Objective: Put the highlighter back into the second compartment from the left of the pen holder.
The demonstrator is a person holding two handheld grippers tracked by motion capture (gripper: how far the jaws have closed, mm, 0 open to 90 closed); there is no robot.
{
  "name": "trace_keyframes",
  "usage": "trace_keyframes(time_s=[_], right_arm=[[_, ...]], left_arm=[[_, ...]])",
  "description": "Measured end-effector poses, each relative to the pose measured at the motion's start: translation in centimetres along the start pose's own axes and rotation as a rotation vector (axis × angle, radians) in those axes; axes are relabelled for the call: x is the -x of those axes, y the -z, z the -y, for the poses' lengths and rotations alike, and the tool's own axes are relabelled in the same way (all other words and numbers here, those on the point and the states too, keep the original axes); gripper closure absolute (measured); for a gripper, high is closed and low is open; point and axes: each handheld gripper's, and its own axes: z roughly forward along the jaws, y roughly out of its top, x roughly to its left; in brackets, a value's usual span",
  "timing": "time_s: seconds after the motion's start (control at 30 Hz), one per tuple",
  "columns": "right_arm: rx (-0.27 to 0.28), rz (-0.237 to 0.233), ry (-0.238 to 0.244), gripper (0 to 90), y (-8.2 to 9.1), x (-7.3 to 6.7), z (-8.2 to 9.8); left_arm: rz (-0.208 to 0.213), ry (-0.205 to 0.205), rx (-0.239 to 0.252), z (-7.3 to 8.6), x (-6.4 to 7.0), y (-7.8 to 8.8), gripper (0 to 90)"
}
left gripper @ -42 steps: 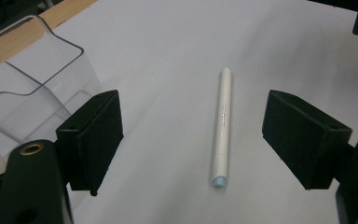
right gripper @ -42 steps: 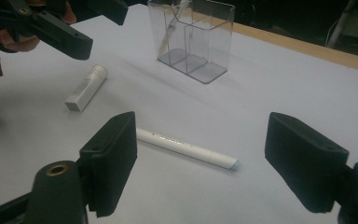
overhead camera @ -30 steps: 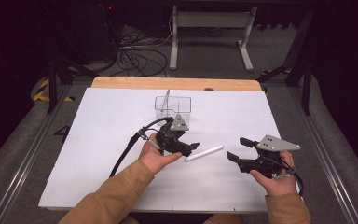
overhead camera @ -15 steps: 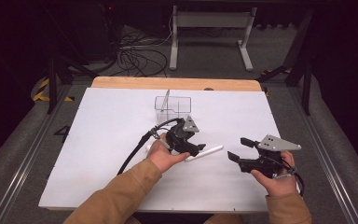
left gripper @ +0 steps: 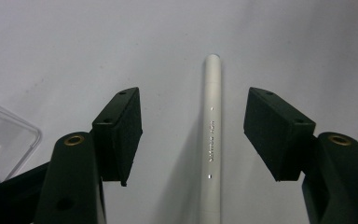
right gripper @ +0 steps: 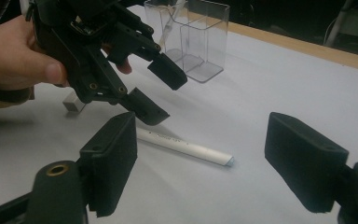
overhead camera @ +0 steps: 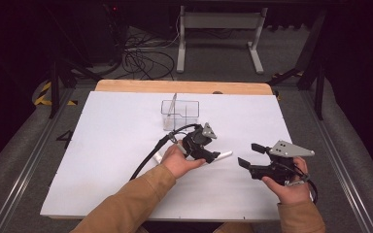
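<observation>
A white pen (overhead camera: 225, 155) lies flat on the white table (overhead camera: 107, 145), a little right of the middle. My left gripper (overhead camera: 212, 156) is tipped down over it. In the left gripper view the pen (left gripper: 212, 140) runs between the two pads (left gripper: 121, 135) with a gap on each side. These jaws have just been closing, and they do not press on the pen. My right gripper (overhead camera: 249, 155) hovers open to the right, pointing at the pen (right gripper: 186, 148) and at the left gripper (right gripper: 161, 95), with nothing between its jaws.
A clear plastic holder with compartments (overhead camera: 180, 115) stands behind the left hand, with one pen (overhead camera: 173, 104) leaning in it. A small white block (right gripper: 73, 101) lies on the table under the left hand. The table's wooden far edge (overhead camera: 184, 86) runs behind the holder.
The left hand has moved right and down, bringing its gripper over the pen with the jaws narrower than before. The right gripper has stayed where it was.
</observation>
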Motion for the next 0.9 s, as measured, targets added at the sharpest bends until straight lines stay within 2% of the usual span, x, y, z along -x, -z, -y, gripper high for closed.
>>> trace_keyframes(time_s=[0.17,0.33,0.6,0.77,0.8,0.9], right_arm=[[-0.002,-0.002,0.004,26.1,0.0,0.0,0.0],[-0.003,-0.002,0.003,26.1,0.0,0.0,0.0],[-0.003,-0.005,0.002,26.1,0.0,0.0,0.1],[-0.007,-0.006,0.005,26.1,-0.1,0.0,0.1],[-0.007,-0.005,0.006,26.1,-0.1,0.0,0.1],[-0.005,-0.006,0.007,26.1,0.0,0.0,0.1]], left_arm=[[0.006,0.0,-0.016,0.0,0.0,-0.5,40.1],[0.036,0.003,-0.026,-0.1,0.3,-1.2,45.4],[0.057,-0.007,-0.091,-0.6,0.7,-2.6,55.3],[0.051,-0.041,-0.138,-1.0,1.0,-3.5,62.2],[0.049,-0.031,-0.142,-1.0,1.1,-3.6,63.7],[0.052,-0.033,-0.162,-1.1,1.2,-4.0,67.8]])
